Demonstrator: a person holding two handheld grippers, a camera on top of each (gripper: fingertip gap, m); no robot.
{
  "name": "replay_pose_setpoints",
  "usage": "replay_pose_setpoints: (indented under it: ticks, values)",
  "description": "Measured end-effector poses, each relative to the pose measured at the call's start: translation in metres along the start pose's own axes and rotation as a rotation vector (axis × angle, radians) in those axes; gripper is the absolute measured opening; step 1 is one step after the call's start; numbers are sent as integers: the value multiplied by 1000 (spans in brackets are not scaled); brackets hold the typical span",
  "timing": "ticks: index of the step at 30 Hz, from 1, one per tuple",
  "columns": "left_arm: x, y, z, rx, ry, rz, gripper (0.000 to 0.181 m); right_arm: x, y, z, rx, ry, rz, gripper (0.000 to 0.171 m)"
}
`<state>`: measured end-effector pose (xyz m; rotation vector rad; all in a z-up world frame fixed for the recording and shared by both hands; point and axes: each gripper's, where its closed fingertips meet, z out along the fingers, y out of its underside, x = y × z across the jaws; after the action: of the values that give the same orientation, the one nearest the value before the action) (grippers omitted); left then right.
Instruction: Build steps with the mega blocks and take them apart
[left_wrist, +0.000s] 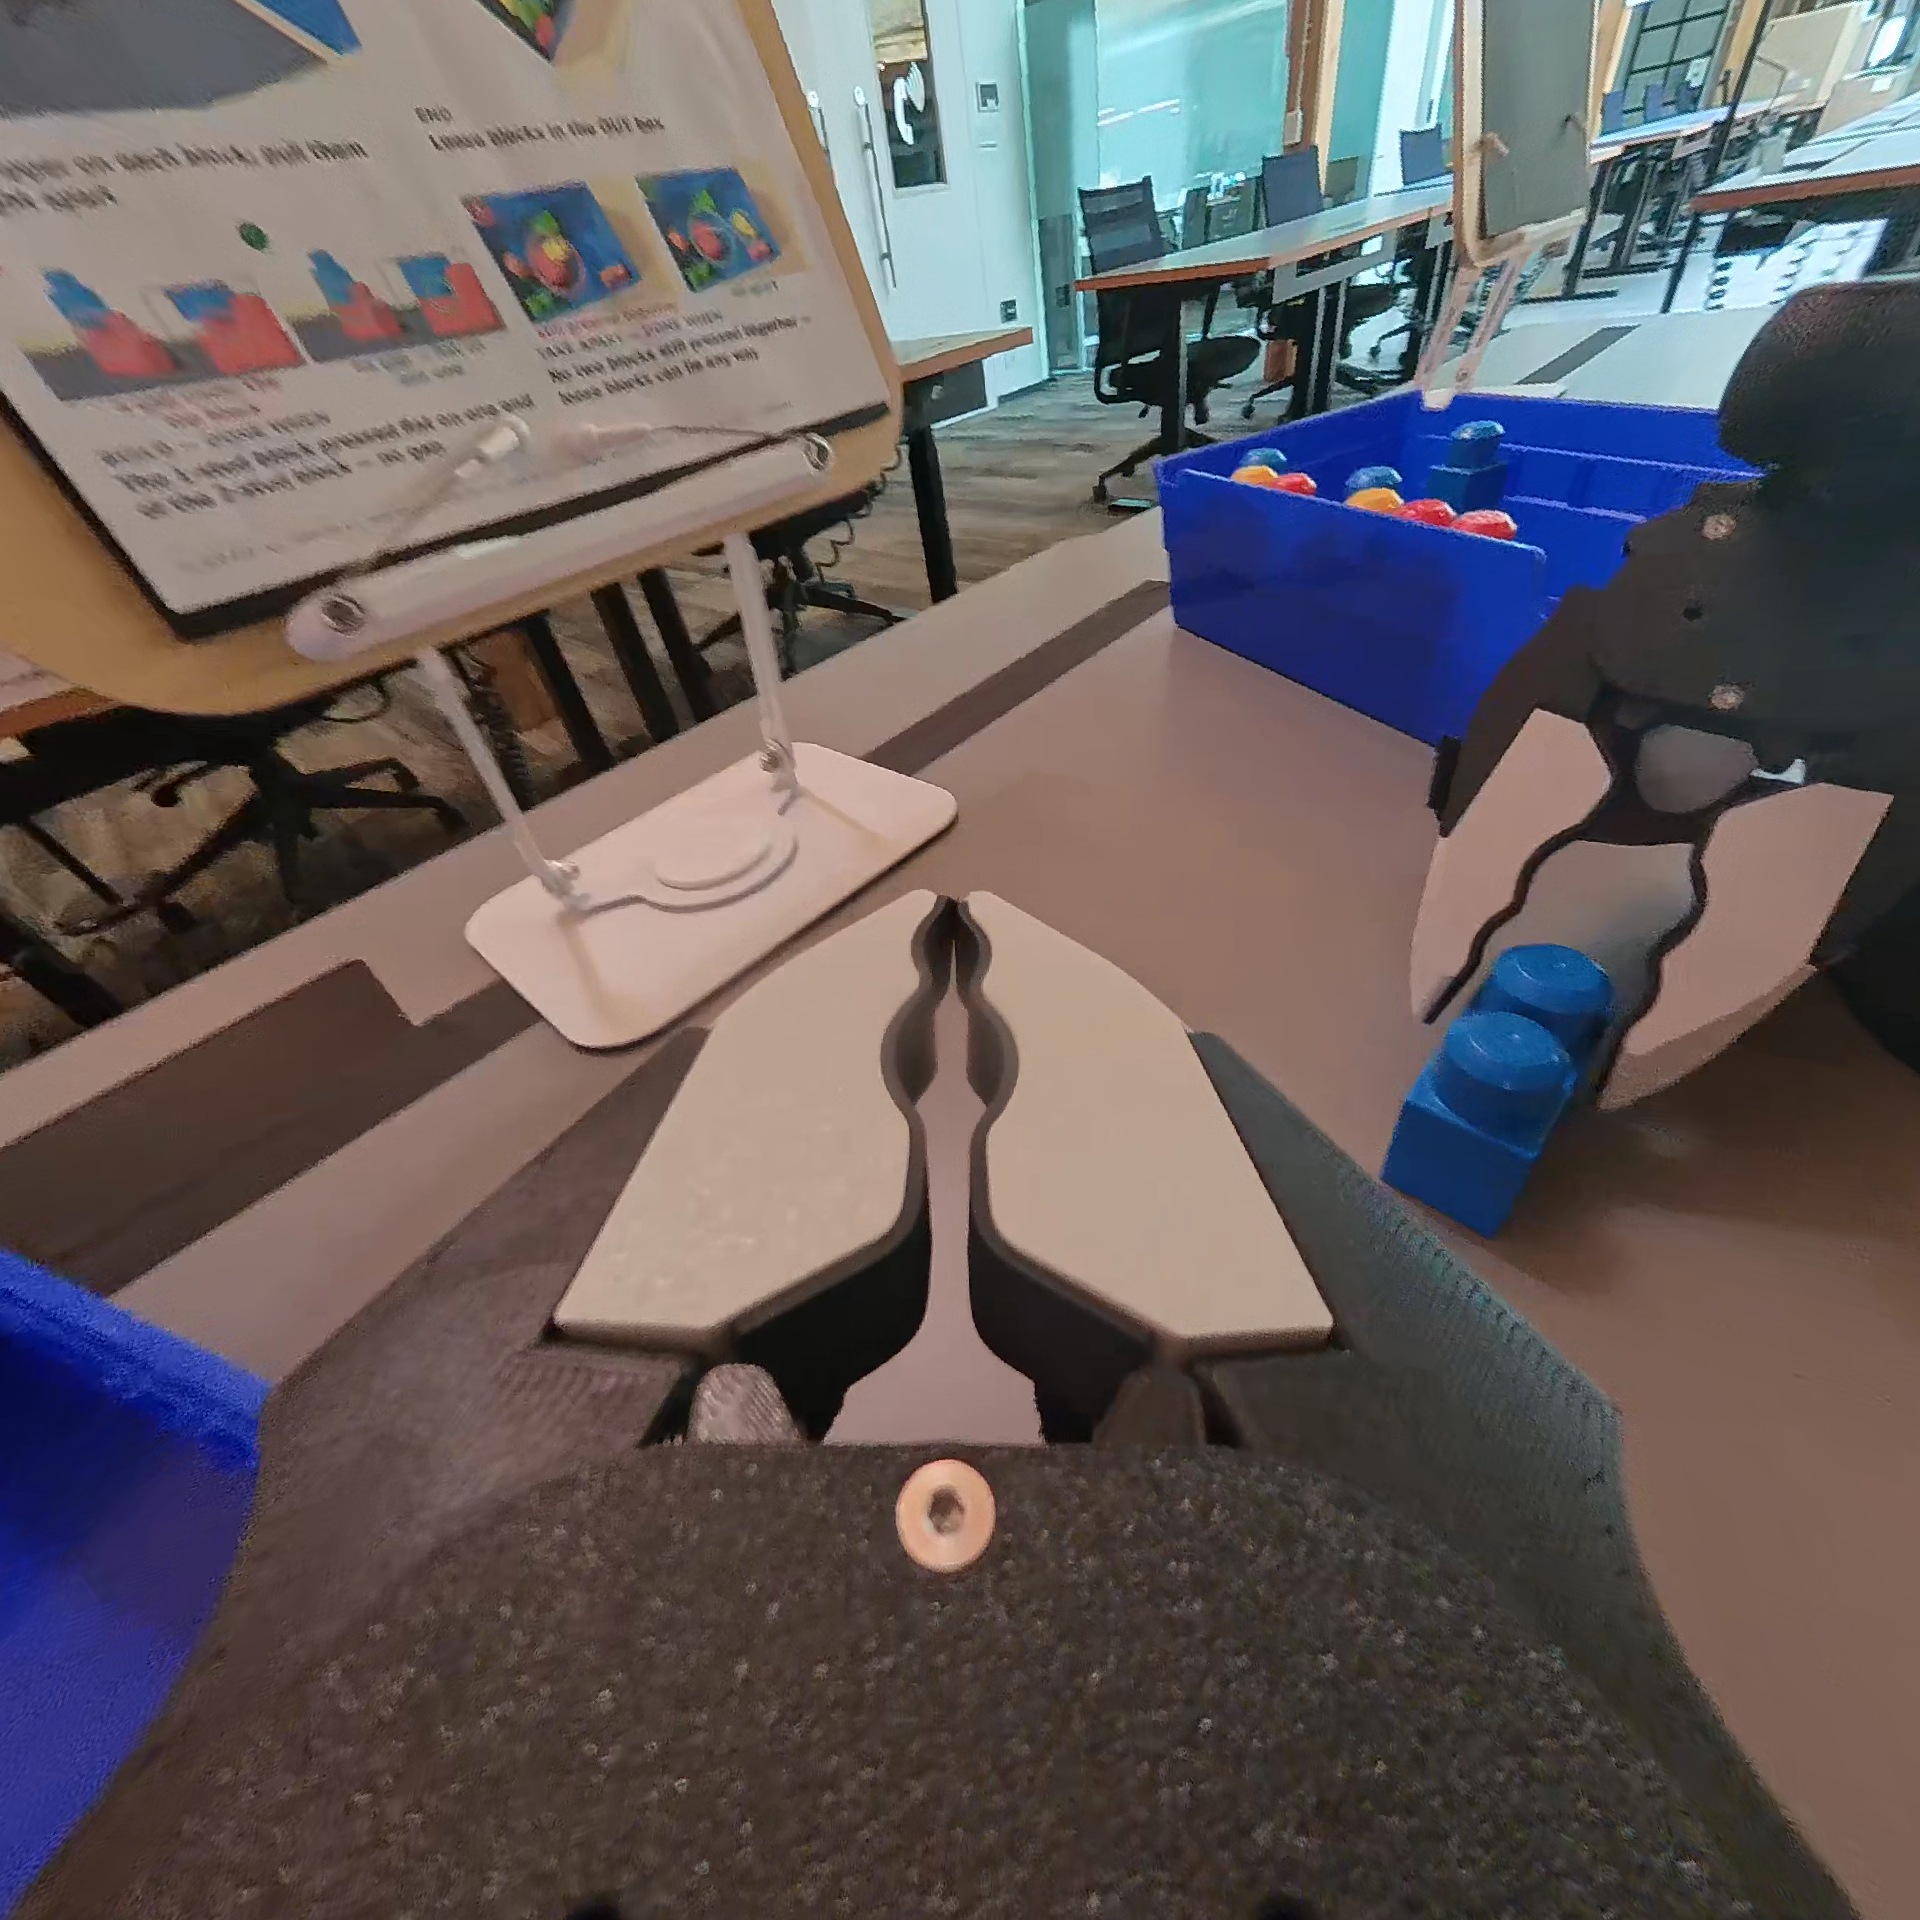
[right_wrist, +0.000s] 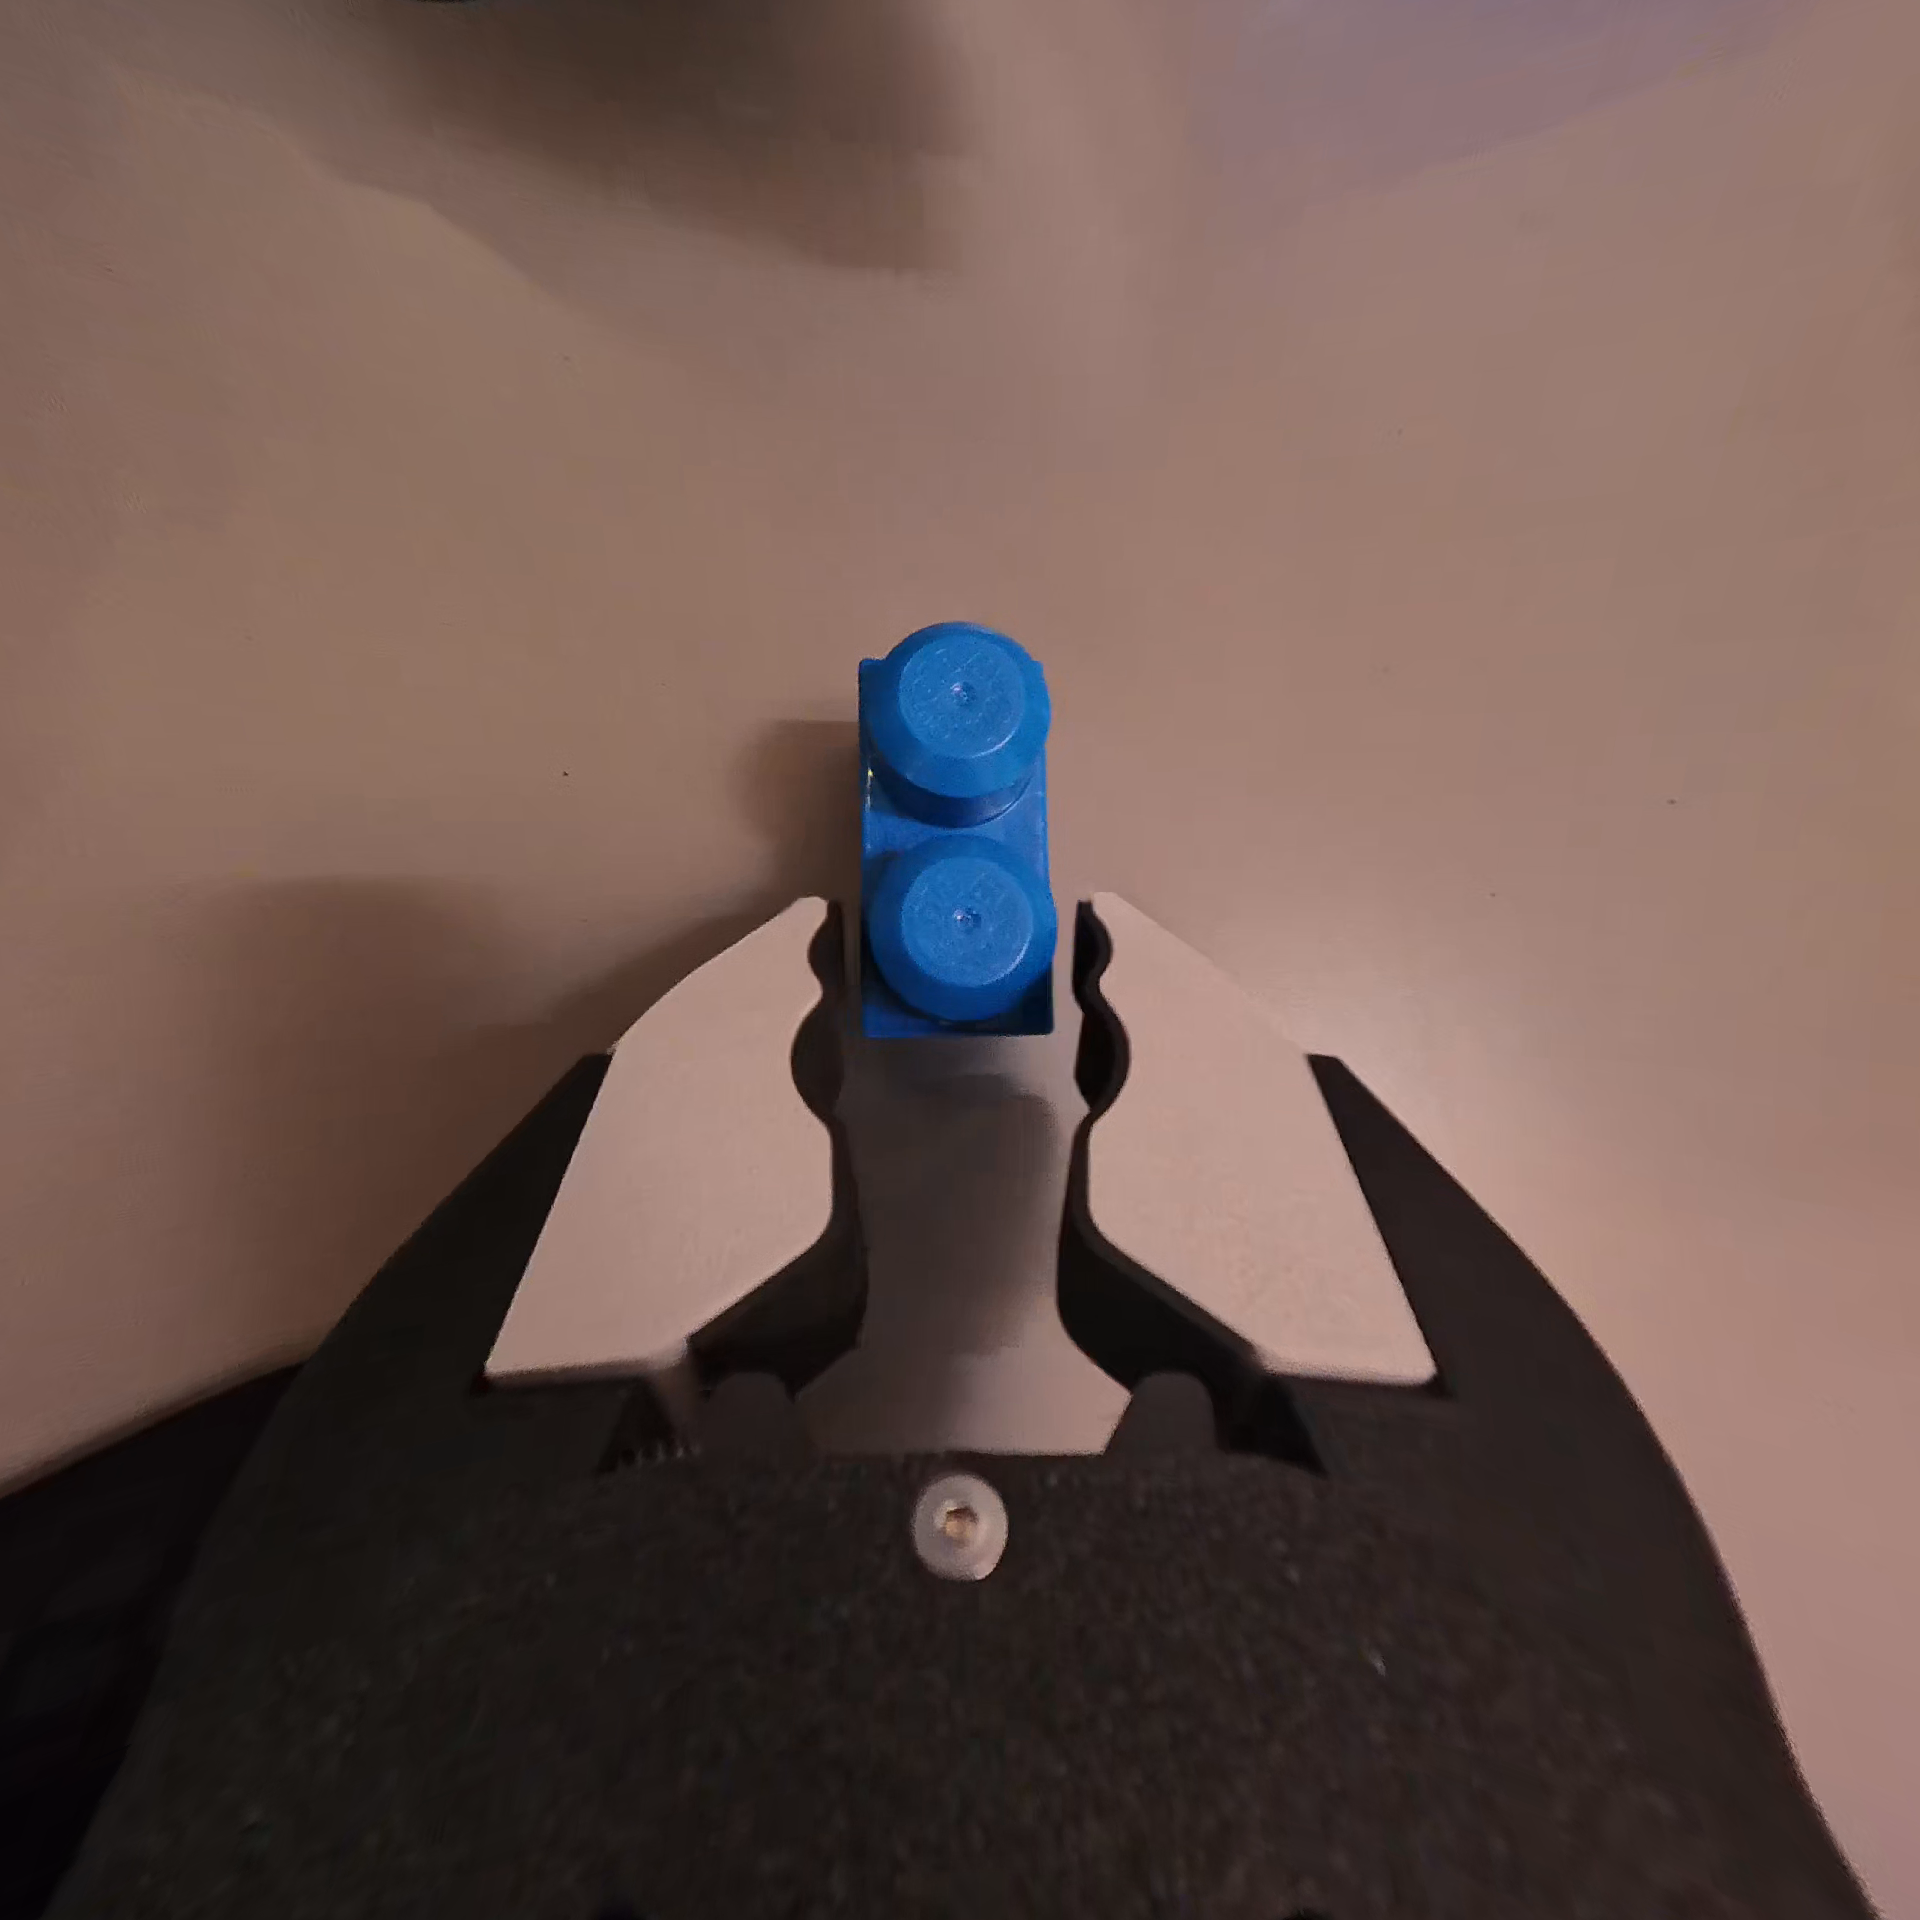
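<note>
A blue two-stud block (right_wrist: 956, 831) stands on the grey table (right_wrist: 416, 520), studs up. My right gripper (right_wrist: 956, 914) is open around its near end; a thin gap shows between each pad and the block's sides. In the left wrist view the same block (left_wrist: 1496, 1091) rests on the table with the right gripper (left_wrist: 1527, 1039) straddling it from above. My left gripper (left_wrist: 954, 914) is shut with nothing between its fingers, and it hovers over the table to the left of the block.
A blue bin (left_wrist: 1351, 592) with several blue, red and orange blocks stands at the back right. A white stand (left_wrist: 707, 914) holding an instruction sheet (left_wrist: 416, 260) is just ahead of the left gripper. Another blue bin edge (left_wrist: 94, 1455) is at the near left. The left gripper's tips are roughly 20 cm from the right gripper's.
</note>
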<state>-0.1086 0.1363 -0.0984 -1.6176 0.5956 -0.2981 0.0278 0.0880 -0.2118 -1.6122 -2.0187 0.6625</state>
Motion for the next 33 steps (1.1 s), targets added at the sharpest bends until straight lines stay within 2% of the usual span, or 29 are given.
replay_pose_setpoints:
  ticks: [5,8,15,21,27,29,31,33]
  values:
    - [-43,-26,-26,-43,-44,59,4,10,-14,-15,118,44,39,53]
    - [-76,-23,-50,-194,-31,86,14,20,-24,-28,218,84,80,52]
    - [-142,44,-132,-826,86,184,29,24,-26,-39,290,82,104,46]
    - [-161,110,-181,-1210,198,171,42,26,-21,-35,269,97,104,42]
    - [-160,138,-185,-1318,260,187,47,29,-16,-34,265,105,121,40]
    - [-163,147,-185,-1353,256,205,44,29,-16,-34,265,107,120,39]
    - [-161,155,-186,-1377,290,208,33,29,-16,-33,266,109,122,39]
    - [-164,151,-179,-1340,271,246,30,30,-16,-34,266,112,123,38]
